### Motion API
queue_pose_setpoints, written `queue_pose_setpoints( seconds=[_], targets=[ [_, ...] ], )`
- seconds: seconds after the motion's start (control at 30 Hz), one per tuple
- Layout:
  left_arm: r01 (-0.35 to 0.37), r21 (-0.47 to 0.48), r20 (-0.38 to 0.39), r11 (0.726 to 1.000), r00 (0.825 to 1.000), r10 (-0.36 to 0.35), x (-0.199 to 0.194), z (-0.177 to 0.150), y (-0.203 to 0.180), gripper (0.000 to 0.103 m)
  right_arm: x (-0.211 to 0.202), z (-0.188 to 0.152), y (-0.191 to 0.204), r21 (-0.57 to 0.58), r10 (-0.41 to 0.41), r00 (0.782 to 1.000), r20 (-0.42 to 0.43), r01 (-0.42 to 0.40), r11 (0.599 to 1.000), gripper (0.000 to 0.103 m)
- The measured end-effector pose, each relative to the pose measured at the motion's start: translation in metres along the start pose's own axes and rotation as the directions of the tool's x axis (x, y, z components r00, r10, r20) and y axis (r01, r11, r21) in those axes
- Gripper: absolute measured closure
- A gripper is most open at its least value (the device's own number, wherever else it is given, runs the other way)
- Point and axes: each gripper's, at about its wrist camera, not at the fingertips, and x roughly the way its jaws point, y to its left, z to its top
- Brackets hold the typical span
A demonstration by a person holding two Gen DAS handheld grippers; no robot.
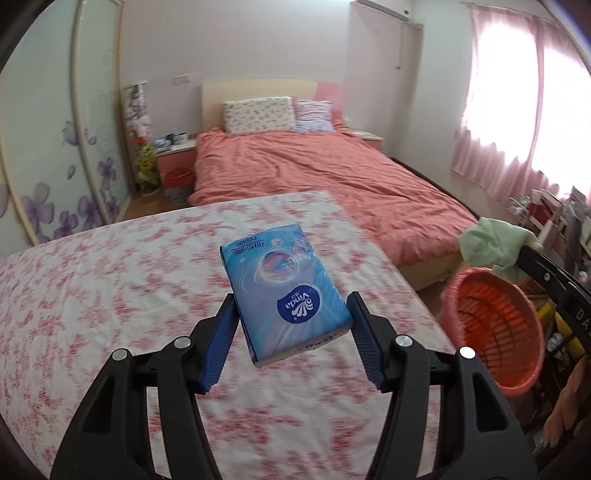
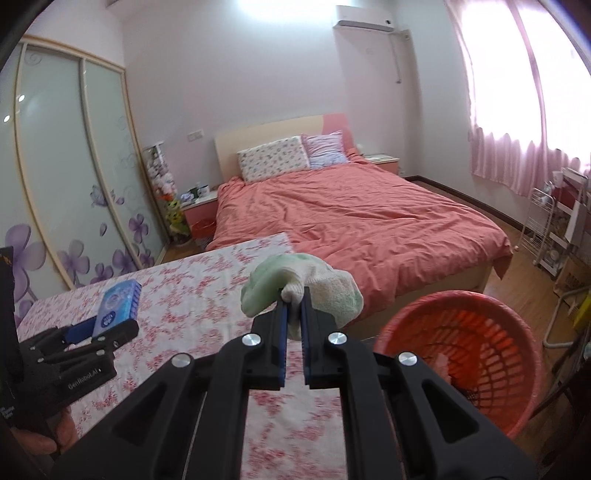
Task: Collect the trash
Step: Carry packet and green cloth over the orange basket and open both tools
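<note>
Tissue pack [image 1: 286, 286] sits clamped in the left tool [image 1: 291, 325] above the floral worktop [image 1: 110, 288], while the right tool [image 2: 294, 314] pinches a green cloth [image 2: 299, 284] near the red basket [image 2: 461, 354].

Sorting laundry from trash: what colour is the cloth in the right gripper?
Pale green and cream cloth, clearest in the right wrist view.

It was a home bedroom. A bed [image 2: 354, 221] with a coral duvet and two pillows [image 2: 273, 162] stood at the far wall, nightstands [image 2: 197, 210] on both sides. A flowered sliding wardrobe [image 2: 74, 177] filled the left; pink curtains [image 2: 517, 110] covered the right window, an air conditioner [image 2: 364, 18] above.
</note>
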Motion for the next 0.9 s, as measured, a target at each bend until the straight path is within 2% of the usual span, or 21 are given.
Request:
queue_pose_setpoints(
  seconds=[0.33,0.63,0.9],
  targets=[
    [0.14,0.055,0.001,0.989,0.99,-0.14,0.005,0.0,-0.062,0.043,-0.023,0.0,-0.06,0.079,-0.068,0.996,0.053,0.064,0.995,0.096],
    [0.263,0.118,-0.005,0.958,0.964,-0.264,0.011,-0.006,-0.117,0.043,-0.042,-0.005,-0.108,0.146,-0.142,0.986,0.092,0.128,0.981,0.096],
    [0.351,0.159,-0.048,0.923,0.936,-0.348,0.024,-0.013,-0.166,0.043,-0.045,-0.015,-0.153,0.197,-0.197,0.977,0.076,0.179,0.964,0.096]
  ],
)
